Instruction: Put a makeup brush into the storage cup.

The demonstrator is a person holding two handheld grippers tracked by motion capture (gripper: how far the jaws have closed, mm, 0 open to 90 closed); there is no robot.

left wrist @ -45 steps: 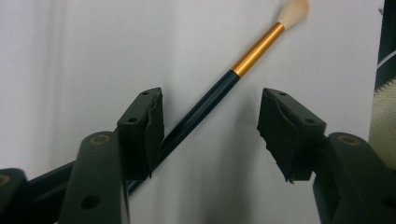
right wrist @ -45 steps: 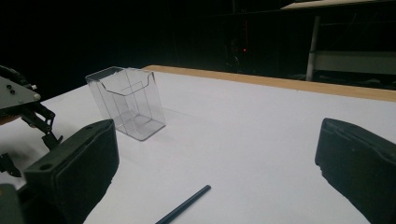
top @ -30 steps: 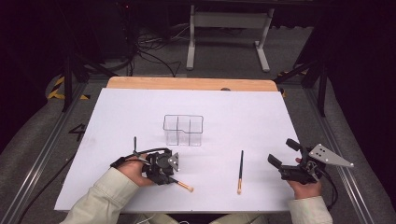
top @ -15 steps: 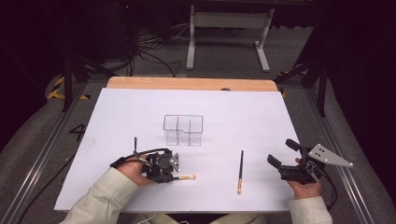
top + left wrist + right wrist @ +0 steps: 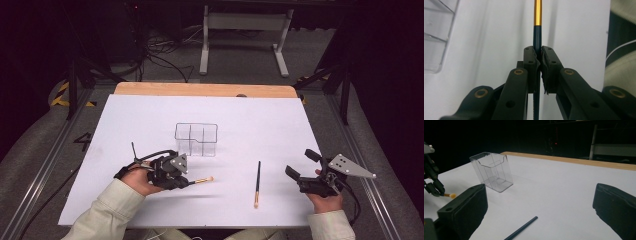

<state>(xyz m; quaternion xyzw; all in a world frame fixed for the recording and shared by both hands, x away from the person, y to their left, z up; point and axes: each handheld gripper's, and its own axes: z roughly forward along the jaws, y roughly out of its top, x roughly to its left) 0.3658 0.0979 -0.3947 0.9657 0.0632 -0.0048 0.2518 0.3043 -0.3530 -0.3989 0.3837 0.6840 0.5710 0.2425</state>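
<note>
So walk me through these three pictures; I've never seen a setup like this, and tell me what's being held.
A person sits at a white table with a hand-held two-jaw gripper in each hand. One camera looks down from above; the other two ride on the grippers and look along their black jaws. The left gripper is shut on a thin dark brush with a gold band. The right gripper is open and holds nothing. A second brush lies flat on the table between the hands, and a clear plastic holder with compartments stands farther back.

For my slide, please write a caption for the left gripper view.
Left gripper shut on a dark brush with a gold ferrule, above the white table.
</note>
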